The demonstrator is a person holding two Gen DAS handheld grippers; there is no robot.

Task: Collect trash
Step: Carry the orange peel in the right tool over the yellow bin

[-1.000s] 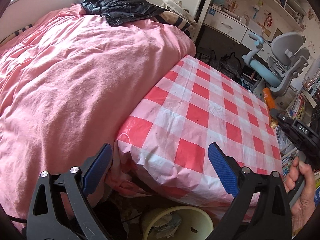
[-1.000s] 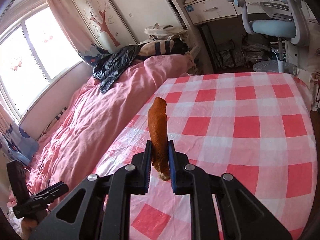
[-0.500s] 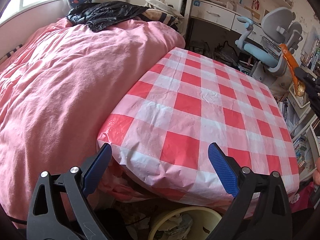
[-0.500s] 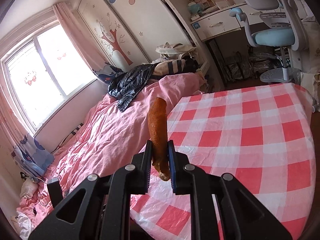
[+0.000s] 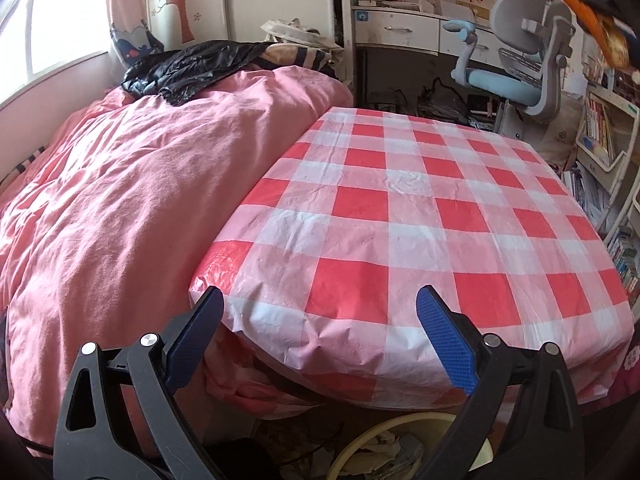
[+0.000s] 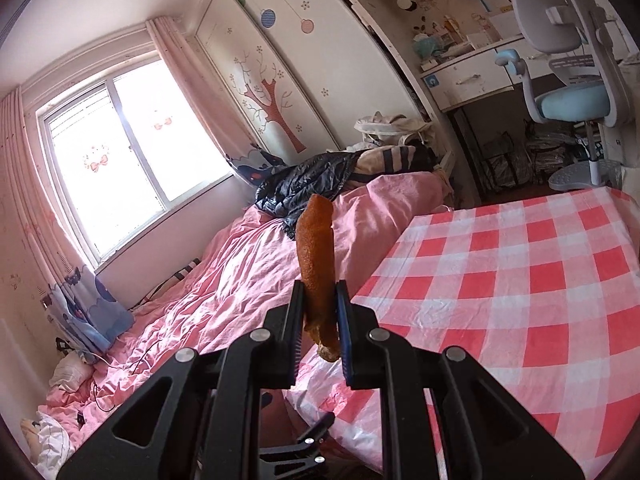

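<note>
The right gripper [image 6: 319, 320], clamping the peel [image 6: 316, 268], is rising off the table [image 5: 420, 216] toward the bin [image 5: 400, 432]; the left gripper [image 5: 320, 320] is hanging open.

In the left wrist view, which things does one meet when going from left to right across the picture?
Pink duvet → black jacket → checked tablecloth → grey and blue desk chair → bookshelf.
</note>
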